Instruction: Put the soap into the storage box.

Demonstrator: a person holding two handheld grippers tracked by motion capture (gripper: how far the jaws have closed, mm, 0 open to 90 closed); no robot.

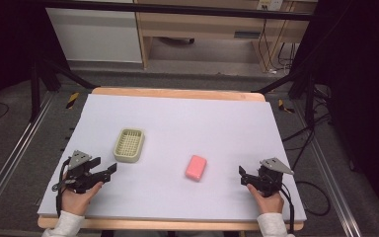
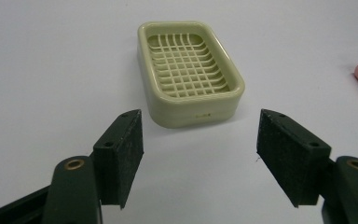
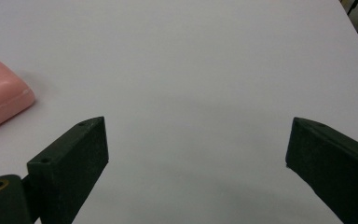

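A pale green soap dish (image 1: 129, 144) with a grid bottom sits on the left half of the white table top (image 1: 202, 123). A pink bar of soap (image 1: 196, 168) lies to its right, near the middle. My left gripper (image 1: 106, 166) rests at the front left, a short way in front of the dish. In the left gripper view the soap dish (image 2: 189, 70) stands just beyond my left gripper (image 2: 198, 158), which is open with nothing between its pads. My right gripper (image 1: 243, 175) is at the front right, to the right of the soap. In the right gripper view my right gripper (image 3: 198, 149) is open over bare table, with the soap (image 3: 0, 98) at the far left.
The white top sits on a wooden table whose edge (image 1: 177, 92) shows at the back. Metal rails (image 1: 10, 158) run along the floor on both sides, and cables (image 1: 316, 197) lie at the right. A wooden desk (image 1: 202, 24) stands beyond the table.
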